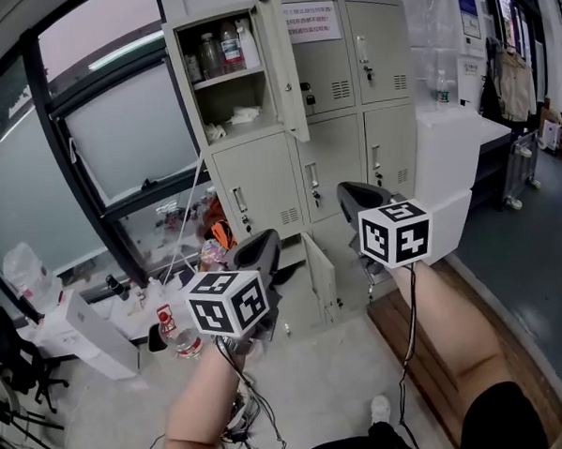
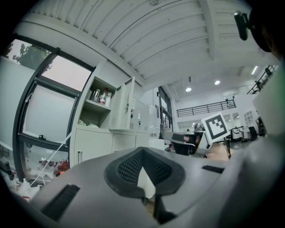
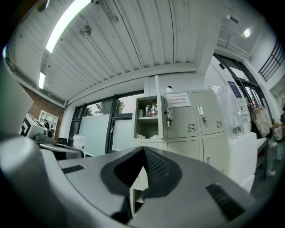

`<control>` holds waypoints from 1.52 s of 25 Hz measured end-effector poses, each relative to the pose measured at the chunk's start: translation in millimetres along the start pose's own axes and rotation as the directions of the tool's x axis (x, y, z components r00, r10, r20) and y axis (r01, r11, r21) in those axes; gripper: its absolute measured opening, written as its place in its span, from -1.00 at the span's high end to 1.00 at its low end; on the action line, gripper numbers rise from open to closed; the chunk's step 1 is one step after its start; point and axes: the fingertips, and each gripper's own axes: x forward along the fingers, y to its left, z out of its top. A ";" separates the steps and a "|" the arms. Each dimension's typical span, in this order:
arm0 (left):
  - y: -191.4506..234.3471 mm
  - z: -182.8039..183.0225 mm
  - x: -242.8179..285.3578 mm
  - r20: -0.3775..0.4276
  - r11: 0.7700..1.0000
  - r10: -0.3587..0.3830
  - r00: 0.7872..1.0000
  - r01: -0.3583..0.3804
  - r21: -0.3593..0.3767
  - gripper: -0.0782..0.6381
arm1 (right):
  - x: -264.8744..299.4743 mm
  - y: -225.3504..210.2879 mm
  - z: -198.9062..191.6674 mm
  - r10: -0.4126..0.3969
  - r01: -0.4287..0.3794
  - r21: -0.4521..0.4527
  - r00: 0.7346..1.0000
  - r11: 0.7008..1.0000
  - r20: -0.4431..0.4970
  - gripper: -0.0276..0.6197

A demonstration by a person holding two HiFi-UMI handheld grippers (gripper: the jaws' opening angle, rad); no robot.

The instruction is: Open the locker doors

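Note:
A beige locker bank (image 1: 337,122) stands ahead, three doors wide. Its top-left door (image 1: 282,64) hangs open on a shelf of bottles (image 1: 217,51). A bottom-row door (image 1: 320,277) is ajar behind my grippers, and the other doors look closed. My left gripper (image 1: 261,243) is held in the air short of the lower lockers, shut and empty. My right gripper (image 1: 351,195) floats before the middle column, also shut on nothing. In the left gripper view the jaws (image 2: 142,151) meet below the open door (image 2: 126,109). In the right gripper view the jaws (image 3: 143,150) meet below the open compartment (image 3: 147,116).
A water bottle (image 1: 180,336), a white box (image 1: 90,340) and loose clutter lie on the floor at the left under the window. A white cabinet (image 1: 452,168) stands right of the lockers. A wooden platform (image 1: 434,356) and cables (image 1: 240,423) are near the person's feet.

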 end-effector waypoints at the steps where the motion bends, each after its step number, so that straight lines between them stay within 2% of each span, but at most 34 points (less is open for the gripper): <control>1: -1.1 -1.0 2.5 0.000 1.000 -0.002 1.000 0.002 0.000 0.79 | -0.8 -3.1 -0.7 -0.003 0.003 0.000 1.000 1.000 0.001 0.91; 9: -11.9 -12.9 43.8 -0.015 1.000 -0.012 1.000 0.012 -0.008 0.79 | 0.4 -42.6 -11.4 -0.014 0.014 0.010 1.000 1.000 0.000 0.91; 14: -19.8 -20.2 83.6 -0.021 1.000 -0.006 1.000 0.006 0.002 0.79 | 5.9 -81.1 -20.3 -0.031 0.031 -0.045 0.999 0.999 -0.007 0.91; 19: -24.1 -33.1 125.1 -0.039 1.000 0.005 0.999 -0.006 -0.012 0.79 | 19.3 -120.7 -33.6 -0.018 0.017 -0.029 0.999 0.999 -0.034 0.91; 38: -7.9 -75.3 257.8 -0.066 0.990 0.135 0.989 -0.137 -0.028 0.79 | 100.6 -220.3 -88.9 0.127 -0.127 0.003 0.988 0.992 -0.084 0.91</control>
